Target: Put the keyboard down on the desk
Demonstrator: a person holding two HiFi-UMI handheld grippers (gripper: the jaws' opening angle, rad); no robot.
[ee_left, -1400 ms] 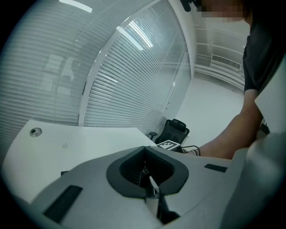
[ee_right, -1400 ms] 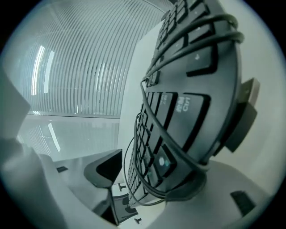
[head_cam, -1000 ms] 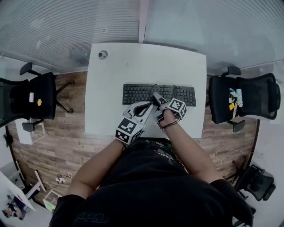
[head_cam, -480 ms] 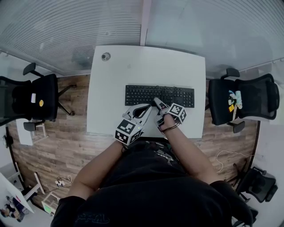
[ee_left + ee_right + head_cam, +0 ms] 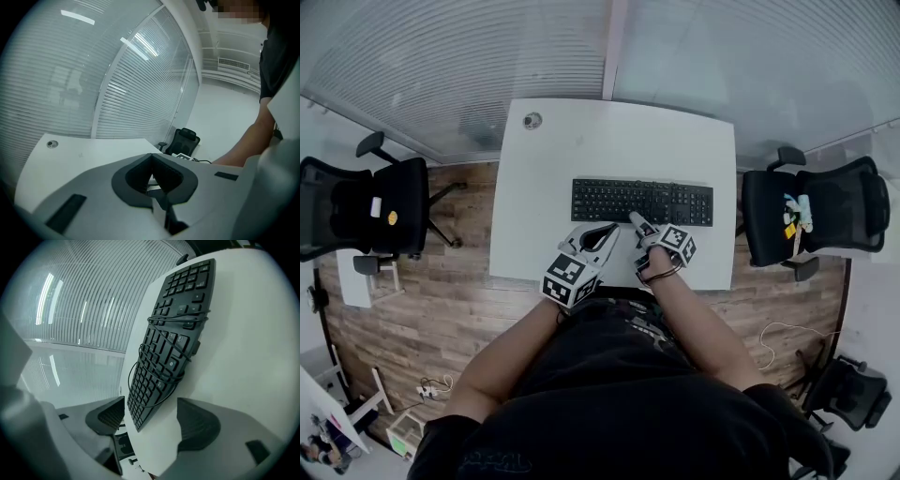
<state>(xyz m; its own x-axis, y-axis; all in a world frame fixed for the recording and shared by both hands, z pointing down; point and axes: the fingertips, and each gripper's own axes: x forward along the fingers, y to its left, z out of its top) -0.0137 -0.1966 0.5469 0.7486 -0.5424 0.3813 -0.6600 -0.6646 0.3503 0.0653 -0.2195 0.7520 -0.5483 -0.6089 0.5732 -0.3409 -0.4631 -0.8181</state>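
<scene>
Right gripper (image 5: 635, 221), jaws apart, just before keyboard (image 5: 642, 202) lying on desk (image 5: 544, 169).

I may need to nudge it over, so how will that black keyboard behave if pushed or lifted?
The keyboard is probably rigid and should slide flat on the smooth desk. Its wrapped cable looks loose and might snag or slip off.

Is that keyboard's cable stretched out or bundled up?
Bundled: the thin black cable is looped several times around the flat black keyboard lying on the white desk.
</scene>
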